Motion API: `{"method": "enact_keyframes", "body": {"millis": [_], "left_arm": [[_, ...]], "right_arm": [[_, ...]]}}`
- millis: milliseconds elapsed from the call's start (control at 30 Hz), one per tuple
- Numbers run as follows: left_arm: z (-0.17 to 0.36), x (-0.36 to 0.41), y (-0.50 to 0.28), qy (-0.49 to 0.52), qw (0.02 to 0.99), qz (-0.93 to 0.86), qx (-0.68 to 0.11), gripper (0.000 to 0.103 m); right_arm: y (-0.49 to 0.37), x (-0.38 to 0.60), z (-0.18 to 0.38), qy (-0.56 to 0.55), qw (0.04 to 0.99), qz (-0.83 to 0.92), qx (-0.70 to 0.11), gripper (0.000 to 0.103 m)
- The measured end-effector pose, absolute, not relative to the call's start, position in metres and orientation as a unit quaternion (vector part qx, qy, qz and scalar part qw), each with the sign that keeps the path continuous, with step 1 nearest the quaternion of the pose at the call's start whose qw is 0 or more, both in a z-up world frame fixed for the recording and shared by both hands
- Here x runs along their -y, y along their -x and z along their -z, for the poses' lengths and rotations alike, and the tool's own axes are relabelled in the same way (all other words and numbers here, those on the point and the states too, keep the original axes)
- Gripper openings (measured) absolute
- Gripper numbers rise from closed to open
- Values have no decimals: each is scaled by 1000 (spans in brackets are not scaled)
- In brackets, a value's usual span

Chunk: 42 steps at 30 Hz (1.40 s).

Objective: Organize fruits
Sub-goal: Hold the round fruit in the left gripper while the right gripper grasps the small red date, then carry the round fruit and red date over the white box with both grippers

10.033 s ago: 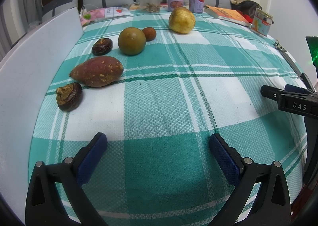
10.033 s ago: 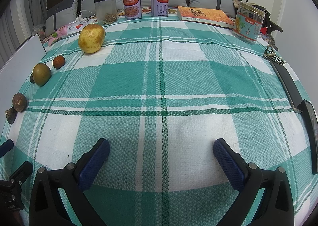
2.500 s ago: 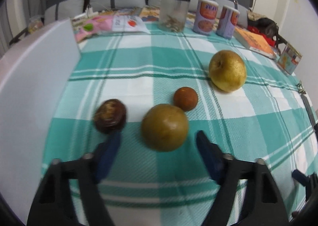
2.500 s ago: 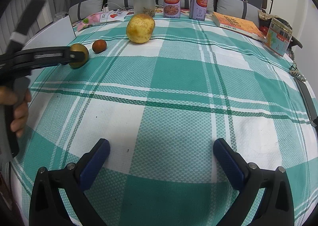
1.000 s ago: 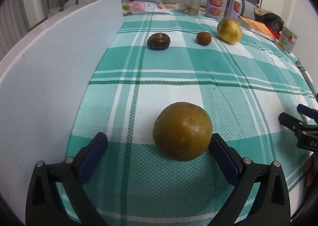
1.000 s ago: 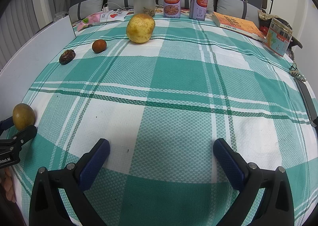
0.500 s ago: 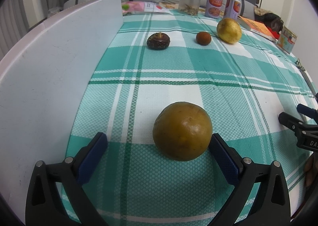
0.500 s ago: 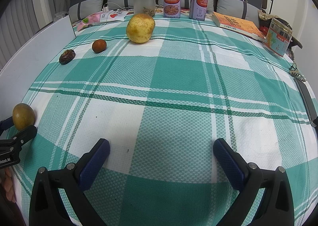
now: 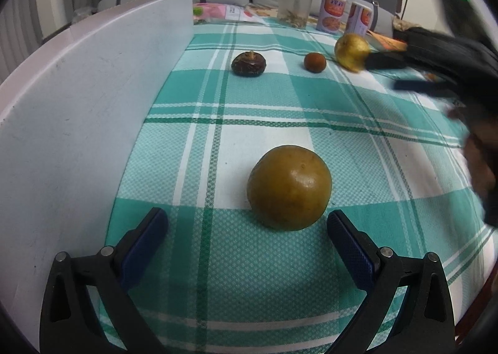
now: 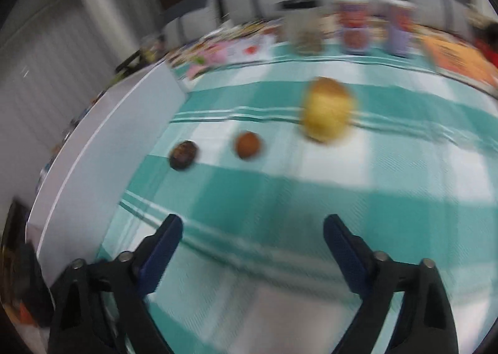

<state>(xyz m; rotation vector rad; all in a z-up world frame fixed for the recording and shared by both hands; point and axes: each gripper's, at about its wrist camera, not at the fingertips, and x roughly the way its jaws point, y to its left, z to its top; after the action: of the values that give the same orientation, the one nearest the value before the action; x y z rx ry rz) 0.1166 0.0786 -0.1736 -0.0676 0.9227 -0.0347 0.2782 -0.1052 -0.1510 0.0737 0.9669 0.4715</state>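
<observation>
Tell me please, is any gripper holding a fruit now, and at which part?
Nothing is held. The left gripper is open, just short of the round brown fruit. The right gripper is closing on nothing.

Before you, a woven checked tablecloth (image 9: 280,276) lies matt and finely textured; the round brown-green fruit (image 9: 289,187) shows smooth, faintly glossy skin. The dark fruit (image 9: 248,64) looks rough and dull. The white board (image 9: 77,123) appears smooth, matt, lightly scuffed.
</observation>
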Motion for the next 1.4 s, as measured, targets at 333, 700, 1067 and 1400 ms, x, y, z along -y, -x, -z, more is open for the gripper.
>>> {"method": "enact_keyframes", "body": {"millis": [333,700,1067,1400], "left_arm": [[173,-80,-115,37,896,24,-443,102],[173,-77,-117,26,895,18,-446,102],[170,-79,-109,28,892,38,-449,102],[153,-81,-123,41,896,61,-437,91]], "right_arm": [[-345,43,181,67,848,-201,-486,28],[-225,133,155,3,848,-190,-495,27],[-155,169,181,-24,868,-161,-469,44],[-138,193,172,-69,865,-165,-470,66]]}}
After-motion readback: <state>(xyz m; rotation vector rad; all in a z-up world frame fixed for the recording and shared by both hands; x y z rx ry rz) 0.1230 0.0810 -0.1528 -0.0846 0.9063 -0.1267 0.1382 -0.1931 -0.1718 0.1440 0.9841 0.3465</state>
